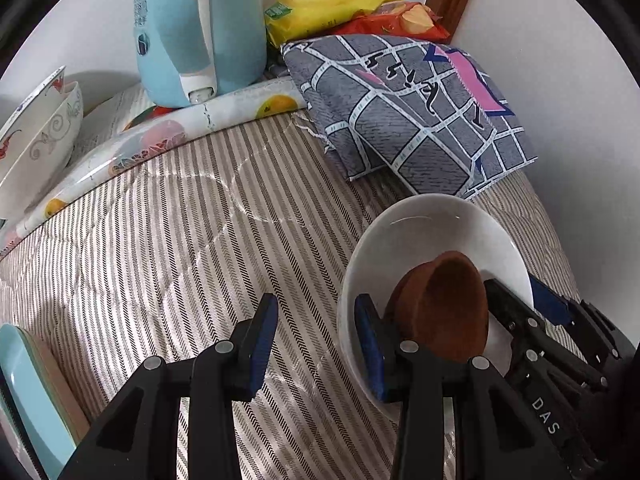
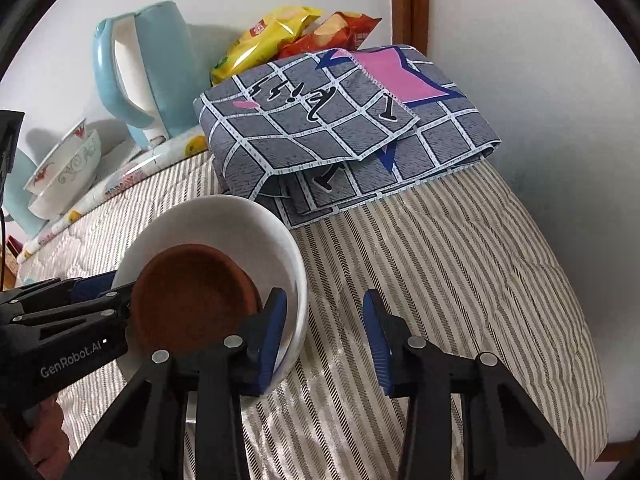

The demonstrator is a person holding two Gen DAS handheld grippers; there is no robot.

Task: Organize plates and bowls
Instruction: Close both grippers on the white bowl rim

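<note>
A white bowl [image 1: 432,236] sits on the striped bedding, with a small brown clay dish [image 1: 448,304] tilted inside it. The bowl [image 2: 224,224] and brown dish [image 2: 192,300] also show in the right wrist view. My left gripper [image 1: 316,344] is open, its right finger against the bowl's near rim beside the dish. My right gripper [image 2: 326,336] is open, its left finger at the bowl's right rim. Two patterned white bowls [image 1: 36,140] are stacked at the far left, also in the right wrist view [image 2: 68,172].
A light blue kettle [image 1: 196,28] stands at the back on a fruit-print mat [image 1: 168,128]. A folded grey checked cloth [image 1: 412,108] lies behind the white bowl, snack bags [image 1: 332,4] behind it. Light blue plates [image 1: 28,396] stand at the lower left edge.
</note>
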